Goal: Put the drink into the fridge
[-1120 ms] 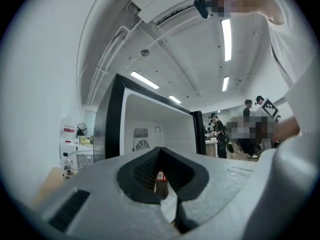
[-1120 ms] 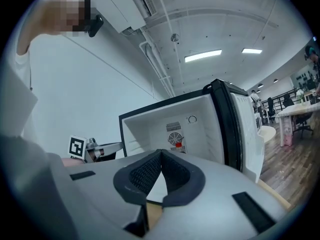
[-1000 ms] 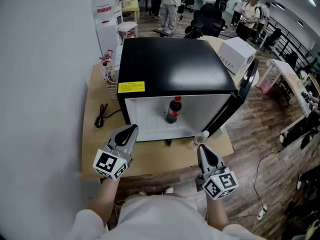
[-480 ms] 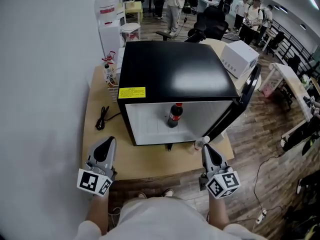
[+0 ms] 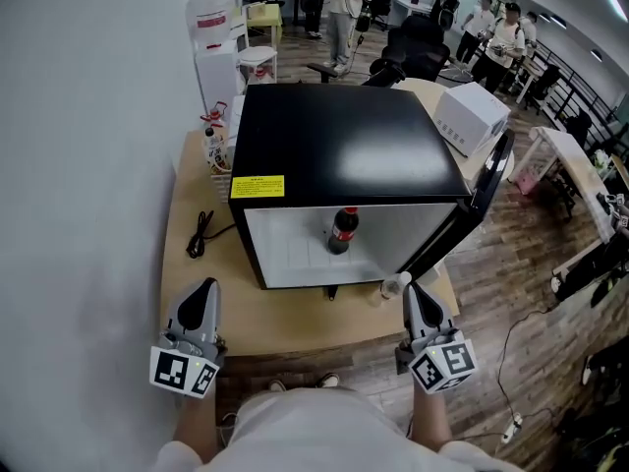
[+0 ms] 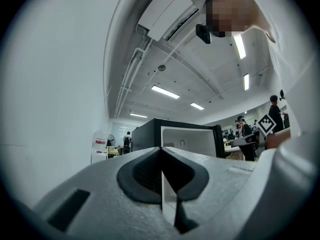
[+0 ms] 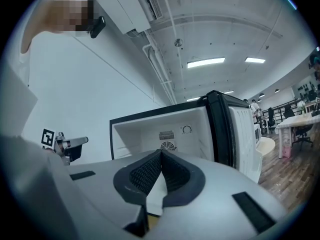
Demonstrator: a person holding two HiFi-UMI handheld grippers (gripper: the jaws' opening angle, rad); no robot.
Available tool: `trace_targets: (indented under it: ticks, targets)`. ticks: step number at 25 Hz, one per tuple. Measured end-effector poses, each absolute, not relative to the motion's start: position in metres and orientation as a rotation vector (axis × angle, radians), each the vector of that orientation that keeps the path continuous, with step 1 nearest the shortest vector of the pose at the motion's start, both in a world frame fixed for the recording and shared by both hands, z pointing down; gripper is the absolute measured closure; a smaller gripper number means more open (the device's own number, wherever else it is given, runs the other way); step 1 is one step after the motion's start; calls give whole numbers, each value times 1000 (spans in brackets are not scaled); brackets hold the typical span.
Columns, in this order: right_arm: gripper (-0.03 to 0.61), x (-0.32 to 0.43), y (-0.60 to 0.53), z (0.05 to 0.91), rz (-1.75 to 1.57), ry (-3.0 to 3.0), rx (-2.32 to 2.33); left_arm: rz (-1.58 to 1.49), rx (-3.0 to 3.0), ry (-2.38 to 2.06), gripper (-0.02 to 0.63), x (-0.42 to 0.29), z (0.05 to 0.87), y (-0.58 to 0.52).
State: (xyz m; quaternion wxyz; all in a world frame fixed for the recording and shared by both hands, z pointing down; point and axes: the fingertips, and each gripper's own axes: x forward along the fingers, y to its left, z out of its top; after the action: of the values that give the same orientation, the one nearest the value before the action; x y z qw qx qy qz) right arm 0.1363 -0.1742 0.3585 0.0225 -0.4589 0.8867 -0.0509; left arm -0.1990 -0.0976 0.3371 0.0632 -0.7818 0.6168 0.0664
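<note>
A dark cola bottle (image 5: 339,230) with a red label stands upright inside the black mini fridge (image 5: 344,146), near the front of its white interior. The fridge door (image 5: 472,205) hangs open to the right. My left gripper (image 5: 204,288) is shut and empty over the table's near left edge, well apart from the fridge. My right gripper (image 5: 412,291) is shut and empty near the table's front right corner. In the left gripper view the shut left gripper (image 6: 162,151) points at the fridge (image 6: 185,141). In the right gripper view the right gripper (image 7: 161,154) faces the open fridge interior (image 7: 165,131).
The fridge sits on a wooden table (image 5: 285,313). A black cable (image 5: 200,234) lies left of it, and a small white cup (image 5: 393,285) stands by the door's foot. Bottles (image 5: 213,146) stand at the back left, a white box (image 5: 472,116) at the back right. People stand farther off.
My left gripper has drawn back from the fridge front, left and toward the person. The right gripper has barely shifted. The bottle stays put.
</note>
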Motion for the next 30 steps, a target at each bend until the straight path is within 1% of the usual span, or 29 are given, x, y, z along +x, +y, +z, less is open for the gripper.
trace_targets:
  ticks: [12, 30]
  targets:
    - [577, 135, -171, 370, -192, 2773, -1412, 249, -2396, 1861, 598, -187, 341, -89]
    - [577, 129, -162, 371, -193, 2772, -1434, 262, -2452, 1838, 598, -188, 345, -89]
